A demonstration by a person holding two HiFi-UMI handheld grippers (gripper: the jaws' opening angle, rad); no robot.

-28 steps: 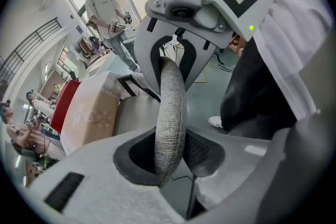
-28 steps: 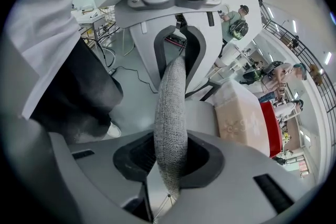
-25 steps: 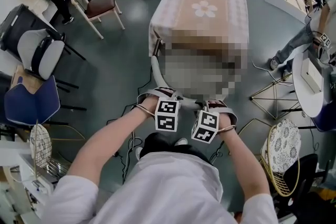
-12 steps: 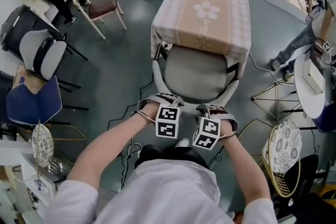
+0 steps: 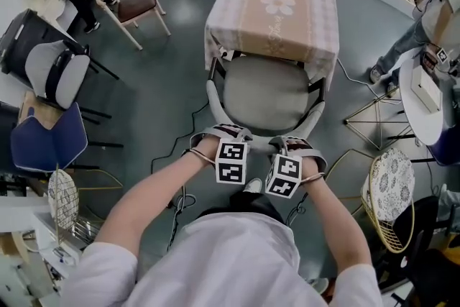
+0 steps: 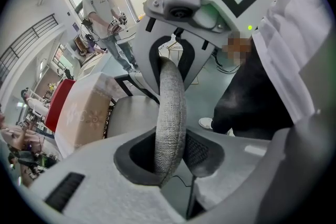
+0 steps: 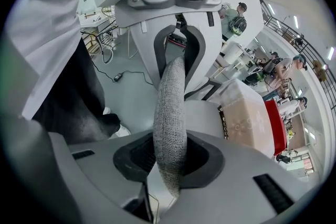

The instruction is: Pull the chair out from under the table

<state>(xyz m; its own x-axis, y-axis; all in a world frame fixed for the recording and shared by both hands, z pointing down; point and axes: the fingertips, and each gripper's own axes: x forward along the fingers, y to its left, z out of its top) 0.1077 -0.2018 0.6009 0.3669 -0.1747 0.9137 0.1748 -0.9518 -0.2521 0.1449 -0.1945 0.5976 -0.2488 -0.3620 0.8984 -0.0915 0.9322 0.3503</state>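
The chair point(image 5: 267, 93) stood at the near side of the cloth-covered table point(image 5: 277, 7), its gray seat mostly clear of the tabletop, with only the far edge tucked beneath the table's overhanging cloth. The left gripper point(image 6: 170, 157) was clamped on the chair's curved fabric backrest point(image 6: 171, 102), at the end of the chair farthest from the table. The right gripper point(image 7: 169, 162) gripped the same backrest just beside it.

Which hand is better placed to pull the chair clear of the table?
Neither clearly: left gripper and right gripper each clamp the chair back either side of its middle. Pull with both.
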